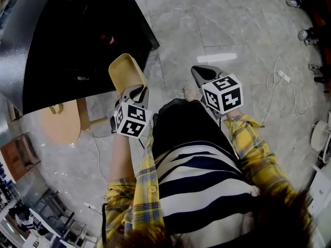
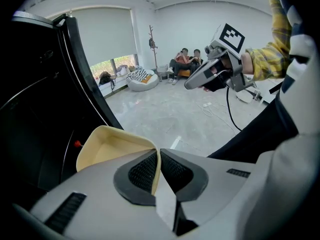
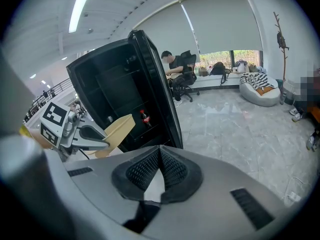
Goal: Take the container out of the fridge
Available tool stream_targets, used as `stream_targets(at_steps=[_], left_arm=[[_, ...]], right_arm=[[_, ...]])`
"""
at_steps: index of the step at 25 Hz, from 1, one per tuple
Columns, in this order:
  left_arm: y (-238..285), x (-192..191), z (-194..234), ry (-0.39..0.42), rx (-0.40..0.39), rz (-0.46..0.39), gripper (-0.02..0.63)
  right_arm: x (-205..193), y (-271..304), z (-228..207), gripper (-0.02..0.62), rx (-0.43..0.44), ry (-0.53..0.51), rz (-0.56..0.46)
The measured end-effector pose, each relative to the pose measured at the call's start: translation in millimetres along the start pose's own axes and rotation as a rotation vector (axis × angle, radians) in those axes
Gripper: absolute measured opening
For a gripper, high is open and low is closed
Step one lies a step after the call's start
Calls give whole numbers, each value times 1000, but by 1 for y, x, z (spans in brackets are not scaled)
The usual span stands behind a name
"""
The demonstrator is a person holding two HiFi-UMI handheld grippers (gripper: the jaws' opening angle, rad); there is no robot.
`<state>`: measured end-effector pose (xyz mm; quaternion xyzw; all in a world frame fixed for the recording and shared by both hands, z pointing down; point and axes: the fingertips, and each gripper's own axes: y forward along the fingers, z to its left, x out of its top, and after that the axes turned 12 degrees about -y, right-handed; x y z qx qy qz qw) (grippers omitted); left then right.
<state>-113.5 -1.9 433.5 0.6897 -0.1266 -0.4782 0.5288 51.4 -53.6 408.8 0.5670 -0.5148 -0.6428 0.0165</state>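
The left claw [image 2: 158, 156] pinches the container [image 2: 107, 149] by its near wall; probably light, bendy. The right claw [image 3: 160, 168]: closed, empty.

Looked steeply down from the head, close over a striped top [image 1: 207, 185], onto the floor [image 1: 217, 19] and the open fridge [image 1: 77, 30]. Rode on the left gripper [image 2: 159, 156], right behind its jaws, faced past the fridge edge across the floor toward far windows [image 2: 112, 66], and caught the right gripper [image 2: 192, 83] close by. Rode likewise on the right gripper, faced into the fridge, and caught the left gripper beside it. Shared the cream container [image 1: 125, 71], the fridge and the floor across all three views.
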Motion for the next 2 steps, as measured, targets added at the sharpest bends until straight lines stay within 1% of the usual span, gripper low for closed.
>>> stream_targets(at_steps=[2], left_arm=[[2,1,-1,3,-1,0,35]], right_arm=[[-1,0,-2,28,0,1,-1]])
